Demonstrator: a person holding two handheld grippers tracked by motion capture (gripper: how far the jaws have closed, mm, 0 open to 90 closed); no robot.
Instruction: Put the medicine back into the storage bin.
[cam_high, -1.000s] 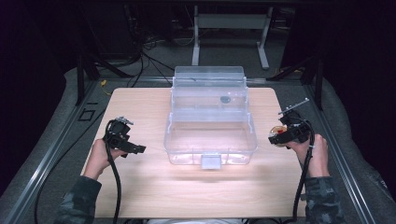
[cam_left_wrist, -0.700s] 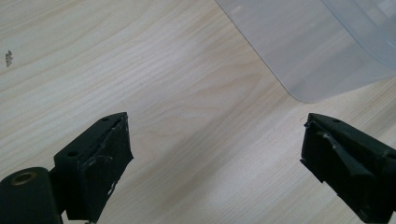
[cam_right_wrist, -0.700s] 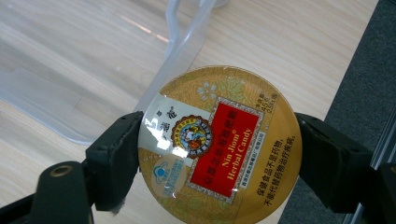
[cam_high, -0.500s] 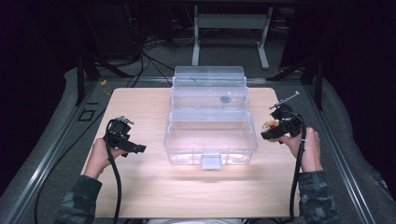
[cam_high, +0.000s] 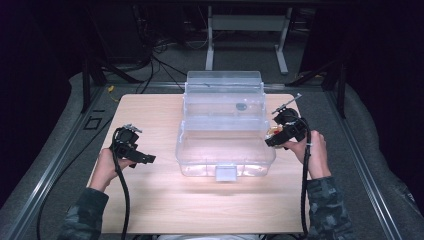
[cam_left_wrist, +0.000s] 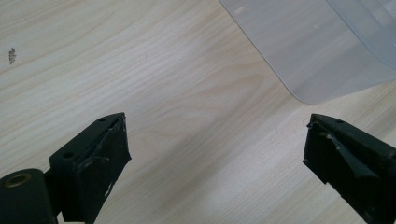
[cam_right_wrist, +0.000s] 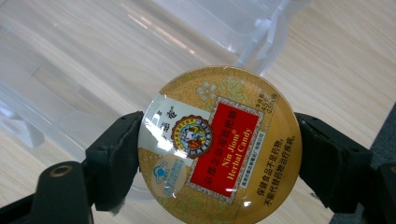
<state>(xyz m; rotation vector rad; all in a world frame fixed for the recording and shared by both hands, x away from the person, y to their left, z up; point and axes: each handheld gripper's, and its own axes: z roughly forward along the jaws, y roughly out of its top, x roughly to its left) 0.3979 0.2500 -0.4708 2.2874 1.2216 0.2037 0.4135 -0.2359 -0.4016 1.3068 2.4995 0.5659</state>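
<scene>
A clear plastic box with its lid raised stands mid-table. My right gripper is shut on a round gold candy tin with a red label, held flat between both pads at the box's right wall. In the high view the candy tin shows just right of the box rim. My left gripper rests low over the wood left of the box, jaws wide apart with nothing between them. A corner of the clear box lies ahead of it.
The wooden table has bare wood in front of the box and on both sides. A small dark item shows inside the box near its back. Cables and metal stand legs lie on the floor behind the table.
My right gripper has carried the candy tin leftward, from the table's right side up to the box's right wall. The left gripper has stayed put.
</scene>
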